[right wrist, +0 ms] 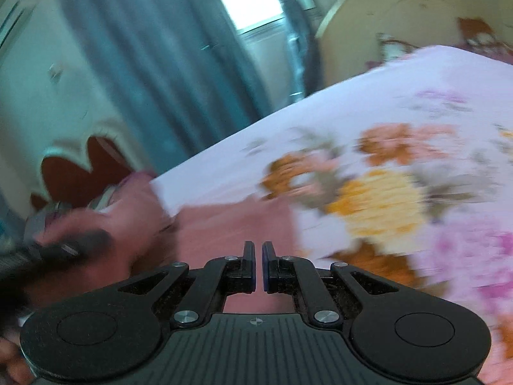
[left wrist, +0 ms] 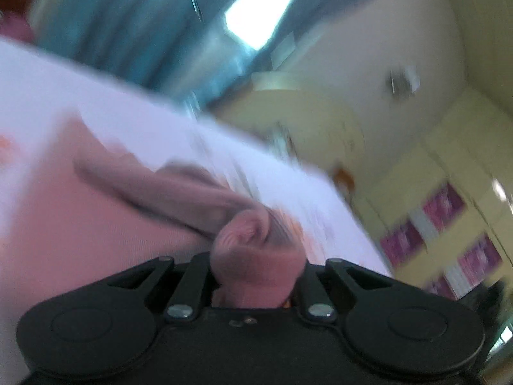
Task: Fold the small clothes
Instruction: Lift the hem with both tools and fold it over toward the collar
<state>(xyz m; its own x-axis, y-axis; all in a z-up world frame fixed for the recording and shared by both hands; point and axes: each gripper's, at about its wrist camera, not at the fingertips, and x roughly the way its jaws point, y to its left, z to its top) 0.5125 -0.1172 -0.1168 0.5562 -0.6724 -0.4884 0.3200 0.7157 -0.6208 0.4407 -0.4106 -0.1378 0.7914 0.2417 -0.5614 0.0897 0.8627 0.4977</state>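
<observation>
Left wrist footage shows a bunched fold of the soft pink knitted garment [left wrist: 256, 256] pinched in the left gripper [left wrist: 256, 284] over the floral bedsheet [right wrist: 384, 102], while the right gripper [right wrist: 258, 266], nearly closed on nothing, leaves one side unsupported, so the fold could be dragged askew.

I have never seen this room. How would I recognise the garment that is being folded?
Look first at the wide white bedsheet with orange, yellow and pink flowers that covers the bed. On its near side lies a plain dusty-pink knit garment, and the left gripper is shut on a bunched part of it. Unlike the flowered sheet, it shows no print, only one soft pink colour.
</observation>
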